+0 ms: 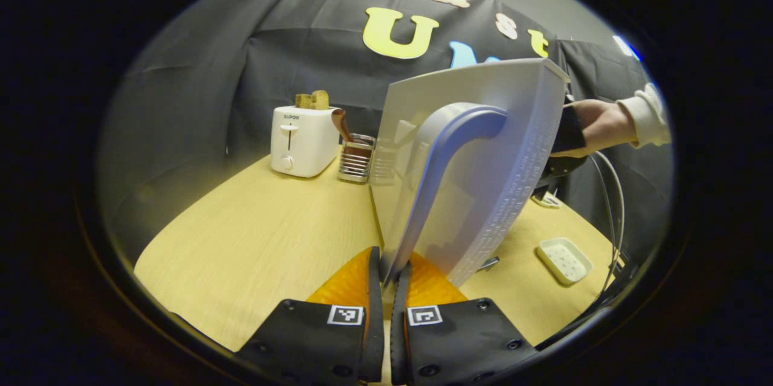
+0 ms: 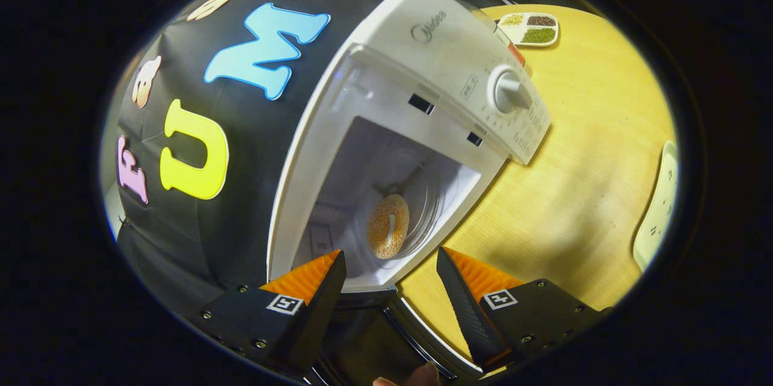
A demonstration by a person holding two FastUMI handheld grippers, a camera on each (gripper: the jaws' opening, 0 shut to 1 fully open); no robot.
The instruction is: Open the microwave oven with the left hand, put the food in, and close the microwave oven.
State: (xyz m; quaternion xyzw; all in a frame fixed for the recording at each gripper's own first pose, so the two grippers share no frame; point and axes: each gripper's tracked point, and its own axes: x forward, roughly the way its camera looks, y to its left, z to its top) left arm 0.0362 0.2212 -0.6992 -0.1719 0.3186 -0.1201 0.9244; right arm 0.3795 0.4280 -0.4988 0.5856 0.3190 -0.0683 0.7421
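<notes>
Ahead of the right fingers (image 2: 389, 289), which were spread and held nothing, the microwave (image 2: 435, 66) stood open on the tabletop (image 2: 580, 193). Its door (image 1: 465, 168) rose before the left fingers (image 1: 386, 280), clenched on the handle (image 1: 447, 156). Inside lay the bagel (image 2: 388, 226).

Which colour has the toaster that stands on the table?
White. The toaster shows best in the left gripper view, standing on the wooden table.

The microwave oven (image 2: 423, 108) is standing open on the worktop (image 2: 580, 193), and a round food item (image 2: 388, 226) is lying on its glass turntable (image 2: 423, 205). The right tool (image 2: 391, 271) is hovering before the cavity with its fingers spread, gripping nothing.
</notes>
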